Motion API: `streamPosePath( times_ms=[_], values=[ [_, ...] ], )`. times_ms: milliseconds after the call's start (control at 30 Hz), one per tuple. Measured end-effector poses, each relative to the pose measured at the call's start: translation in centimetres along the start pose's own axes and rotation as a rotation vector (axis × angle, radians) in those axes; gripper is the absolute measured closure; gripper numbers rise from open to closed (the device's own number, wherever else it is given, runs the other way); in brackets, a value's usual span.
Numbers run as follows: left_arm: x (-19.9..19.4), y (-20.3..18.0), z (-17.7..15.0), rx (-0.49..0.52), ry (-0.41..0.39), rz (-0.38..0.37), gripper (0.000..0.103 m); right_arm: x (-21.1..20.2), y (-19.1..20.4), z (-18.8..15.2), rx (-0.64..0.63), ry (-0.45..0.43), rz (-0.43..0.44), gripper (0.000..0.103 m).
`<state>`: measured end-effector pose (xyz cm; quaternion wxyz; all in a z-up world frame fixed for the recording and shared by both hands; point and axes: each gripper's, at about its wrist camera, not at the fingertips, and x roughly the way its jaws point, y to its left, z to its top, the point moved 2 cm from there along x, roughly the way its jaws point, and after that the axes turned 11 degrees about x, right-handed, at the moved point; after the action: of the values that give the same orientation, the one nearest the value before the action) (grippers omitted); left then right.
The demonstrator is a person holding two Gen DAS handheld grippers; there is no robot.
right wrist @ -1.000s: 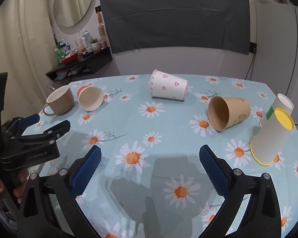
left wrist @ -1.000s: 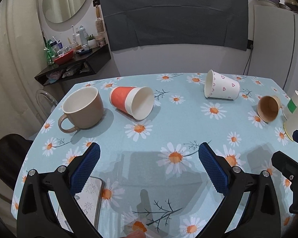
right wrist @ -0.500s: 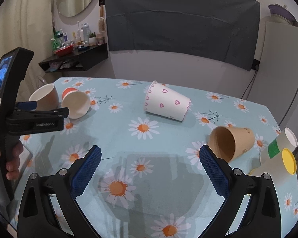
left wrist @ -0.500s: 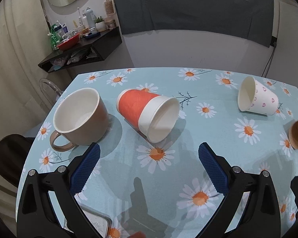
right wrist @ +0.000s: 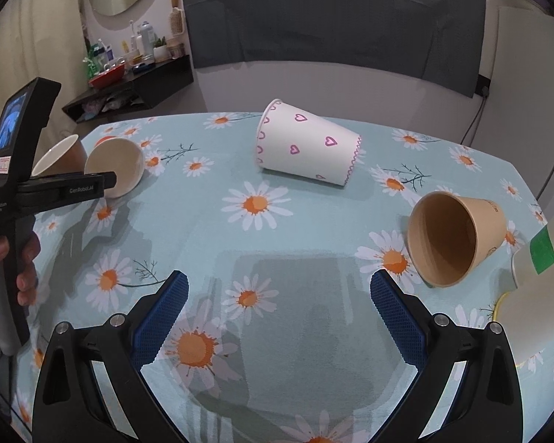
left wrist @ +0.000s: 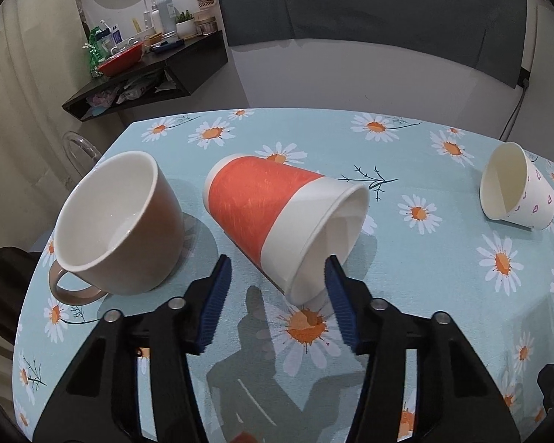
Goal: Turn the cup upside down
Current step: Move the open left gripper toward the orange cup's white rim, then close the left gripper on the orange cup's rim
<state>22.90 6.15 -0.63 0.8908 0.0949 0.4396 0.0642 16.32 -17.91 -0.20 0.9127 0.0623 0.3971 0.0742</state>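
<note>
An orange and white paper cup [left wrist: 277, 217] lies on its side on the daisy tablecloth, mouth toward me. My left gripper [left wrist: 277, 277] is partly closed, its jaws either side of the cup's white rim; the right pad [left wrist: 338, 295] overlaps the rim, the left pad [left wrist: 218, 295] stands apart. In the right wrist view the cup [right wrist: 116, 171] shows at far left with the left gripper [right wrist: 109, 181] reaching it. My right gripper [right wrist: 279, 291] is open and empty above the cloth.
A beige mug [left wrist: 118, 221] stands upright left of the orange cup. A white heart-print cup [right wrist: 306, 147] and a brown paper cup [right wrist: 458, 236] lie on their sides. Upturned cups [right wrist: 535, 295] stand at the right edge. A shelf [left wrist: 147, 70] hangs beyond the table.
My left gripper moved forward to the orange cup and its jaws narrowed around the rim. My right gripper edged forward and stayed open.
</note>
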Motion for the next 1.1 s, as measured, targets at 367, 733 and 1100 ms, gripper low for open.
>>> streamPosePath(
  times_ms=[367, 733, 1100],
  values=[
    [-1.3, -0.5, -0.8, 0.044, 0.0, -0.042, 0.094, 0.0, -0.1, 0.0, -0.014, -0.007, -0.012, 0.008],
    [-4.4, -2.7, -3.1, 0.157, -0.017, -0.023, 0.094, -0.6, -0.3, -0.3, 0.021, 0.016, -0.002, 0.008],
    [-5.7, -2.1, -4.2, 0.154, -0.024, -0.03, 0.093, -3.1, -0.3, -1.7, 0.029, 0.0, 0.01, 0.008]
  ],
)
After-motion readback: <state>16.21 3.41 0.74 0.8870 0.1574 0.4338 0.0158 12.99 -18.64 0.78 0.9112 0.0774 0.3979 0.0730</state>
